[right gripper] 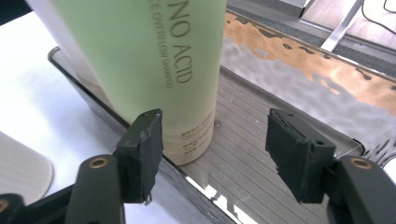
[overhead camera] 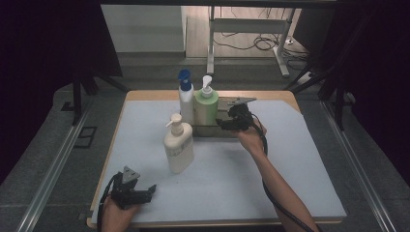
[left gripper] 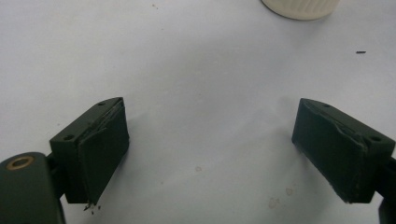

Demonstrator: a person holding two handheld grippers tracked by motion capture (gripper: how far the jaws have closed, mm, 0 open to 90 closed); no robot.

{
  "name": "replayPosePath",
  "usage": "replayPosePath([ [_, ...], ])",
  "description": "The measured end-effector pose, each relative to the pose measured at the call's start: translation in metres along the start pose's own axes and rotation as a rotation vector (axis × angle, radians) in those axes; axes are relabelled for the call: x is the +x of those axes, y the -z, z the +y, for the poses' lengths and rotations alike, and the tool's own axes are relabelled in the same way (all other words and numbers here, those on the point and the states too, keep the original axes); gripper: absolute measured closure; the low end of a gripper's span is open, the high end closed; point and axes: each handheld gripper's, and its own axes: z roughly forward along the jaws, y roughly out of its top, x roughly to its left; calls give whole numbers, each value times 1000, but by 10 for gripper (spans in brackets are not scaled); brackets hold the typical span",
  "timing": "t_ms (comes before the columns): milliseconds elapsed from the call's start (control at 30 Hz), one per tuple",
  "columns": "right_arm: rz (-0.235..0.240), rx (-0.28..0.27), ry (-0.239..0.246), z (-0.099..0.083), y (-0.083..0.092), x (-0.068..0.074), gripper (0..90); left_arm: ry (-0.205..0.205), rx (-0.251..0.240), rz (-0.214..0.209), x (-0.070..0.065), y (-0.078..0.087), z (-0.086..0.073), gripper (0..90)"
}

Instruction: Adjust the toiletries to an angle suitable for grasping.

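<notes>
Green bottle (right gripper: 140, 60) stood in metal tray (right gripper: 261, 154) near bench's far edge. My right tongs (right gripper: 215, 154) gaped beside it, gripping nothing; left tongs (left gripper: 210, 149) open, empty. Bottle probably heavy, slick, stiff; grip low on body.

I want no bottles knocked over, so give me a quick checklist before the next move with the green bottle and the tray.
1. Green bottle stands upright in the metal tray: ok.
2. Right tool free of the green bottle, jaws apart, nothing pressed between them: ok.
3. Blue-capped bottle upright beside the green one: ok; whether it stands in the tray: cannot tell.
4. Cream pump bottle upright on the table, outside the tray: ok.
5. Left tool open with nothing in it, over the white mat: ok.
6. Free space left in the tray: ok.
</notes>
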Motion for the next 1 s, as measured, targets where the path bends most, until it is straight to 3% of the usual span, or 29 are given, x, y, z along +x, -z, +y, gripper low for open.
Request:
replayPosePath([
  [600,58,-7,90,-9,32,9,24,2,0,-1,0,0,0,106],
  [800,88,-27,95,-11,43,13,0,2,1,-1,0,0,0,106],
  [1000,121,2,112,-19,54,18,0,2,1,0,0,0,0,106],
])
